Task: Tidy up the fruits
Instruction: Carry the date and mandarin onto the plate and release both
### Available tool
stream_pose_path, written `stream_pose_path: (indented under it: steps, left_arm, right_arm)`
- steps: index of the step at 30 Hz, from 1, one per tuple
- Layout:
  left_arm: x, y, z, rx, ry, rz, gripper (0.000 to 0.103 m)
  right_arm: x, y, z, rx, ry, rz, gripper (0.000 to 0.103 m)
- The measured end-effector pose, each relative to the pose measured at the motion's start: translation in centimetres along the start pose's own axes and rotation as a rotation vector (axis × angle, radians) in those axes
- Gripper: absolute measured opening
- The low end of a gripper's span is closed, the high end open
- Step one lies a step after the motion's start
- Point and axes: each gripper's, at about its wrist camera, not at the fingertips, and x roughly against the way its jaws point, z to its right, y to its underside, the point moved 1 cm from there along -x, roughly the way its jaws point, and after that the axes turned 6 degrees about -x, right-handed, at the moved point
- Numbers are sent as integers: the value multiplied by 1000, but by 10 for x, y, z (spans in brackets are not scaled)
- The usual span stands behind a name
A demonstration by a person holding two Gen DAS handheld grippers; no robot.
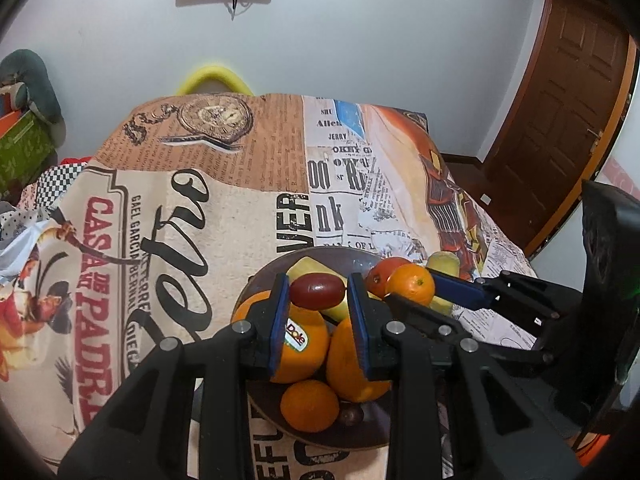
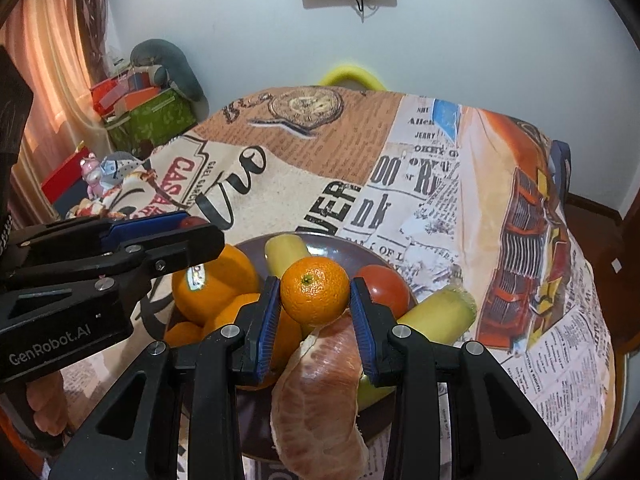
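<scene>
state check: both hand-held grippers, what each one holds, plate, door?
left hand-held gripper: shut on red grape tomato, above the plate
right hand-held gripper: shut on mandarin, above the plate
plate: loaded with fruit
peeled citrus: peel off, on the plate
door: closed

The left gripper point(image 1: 318, 298) clamps a red grape point(image 1: 317, 290) above the bowl point(image 1: 256, 280). Below the grape in the bowl lie two oranges point(image 1: 298, 344), a mandarin point(image 1: 309, 405) and a yellow piece point(image 1: 310, 267). Right of the bowl, the right gripper point(image 1: 424, 286) pinches another mandarin point(image 1: 411, 284).
</scene>
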Motion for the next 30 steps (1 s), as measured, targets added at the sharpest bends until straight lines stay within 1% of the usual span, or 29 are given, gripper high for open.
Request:
stream_pose_path:
  steps: [7,12,16,19,25,30]
  left_arm:
    - [-16,3,0,18,2,-29,29]
    - [-20,4,0,19,9,-42,29]
    - [-19,5,0,32,21,-41,39]
    - [-16,5,2,34,21,-36,42]
    - [2,5,4,37,2,-11,42]
    - [40,3,10,18,-26,51,42]
  right_arm:
    - [-3,2,6,-1,-3,-7,32]
    - [-1,3,4,14,3,-7,32]
    - [0,3,5,13,3,-10,34]
    - [2,3,7,5,2,-8,35]
    - [20,5,8,-6,6,20,35]
    - [57,2,3,-7,21,90,35]
